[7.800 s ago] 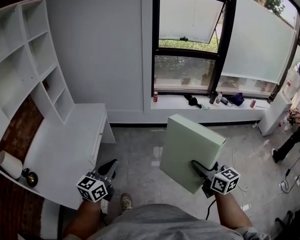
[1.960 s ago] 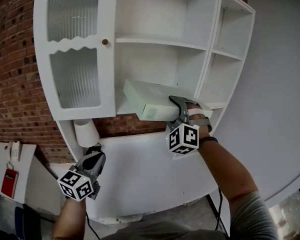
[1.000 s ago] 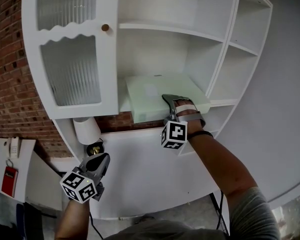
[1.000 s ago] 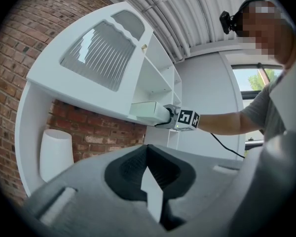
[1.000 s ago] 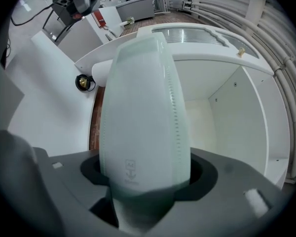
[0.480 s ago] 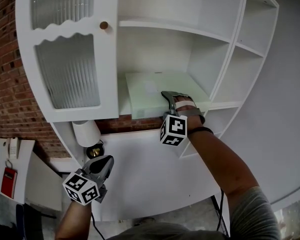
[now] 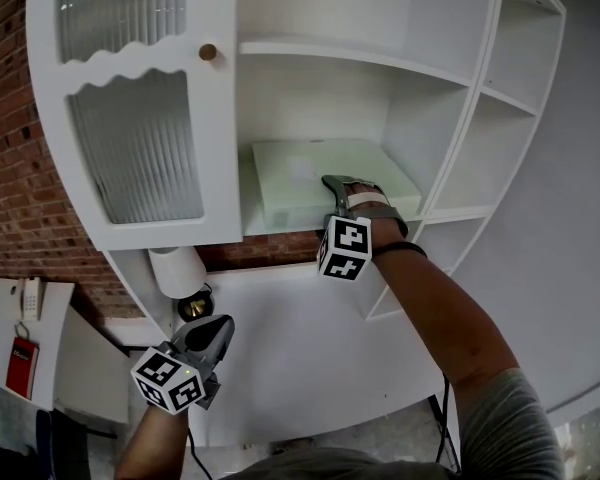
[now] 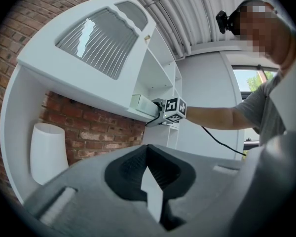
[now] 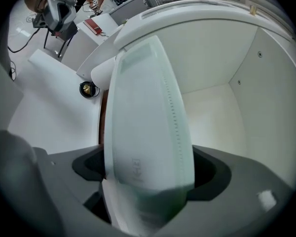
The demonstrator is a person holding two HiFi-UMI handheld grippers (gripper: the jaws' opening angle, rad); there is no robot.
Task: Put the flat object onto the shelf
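Observation:
The flat object is a pale green box (image 7: 315, 168) lying flat on the middle shelf (image 7: 280, 225) of the white cabinet, pushed well in. My right gripper (image 7: 346, 192) reaches into that compartment at the box's near edge. Its jaws have just been opening, and the box (image 9: 148, 122) still stands between them, with dark gaps showing on both sides. My left gripper (image 7: 216, 329) hangs low over the desk, shut and empty; its fingers (image 8: 138, 154) meet at the tips. From the left gripper view the box (image 8: 139, 102) and the right gripper's marker cube (image 8: 173, 109) show on the shelf.
A ribbed-glass cabinet door (image 7: 130, 128) with a round knob (image 7: 208, 53) closes the compartment to the left. Under the shelf hang a white cylinder (image 7: 177, 266) and a brass round piece (image 7: 193, 307). White desk top (image 7: 310, 358) lies below; brick wall (image 7: 10, 168) stands left.
The box went from tilted at the shelf's edge to lying flat and further inside. The right hand followed it in. The left gripper drifted slightly lower.

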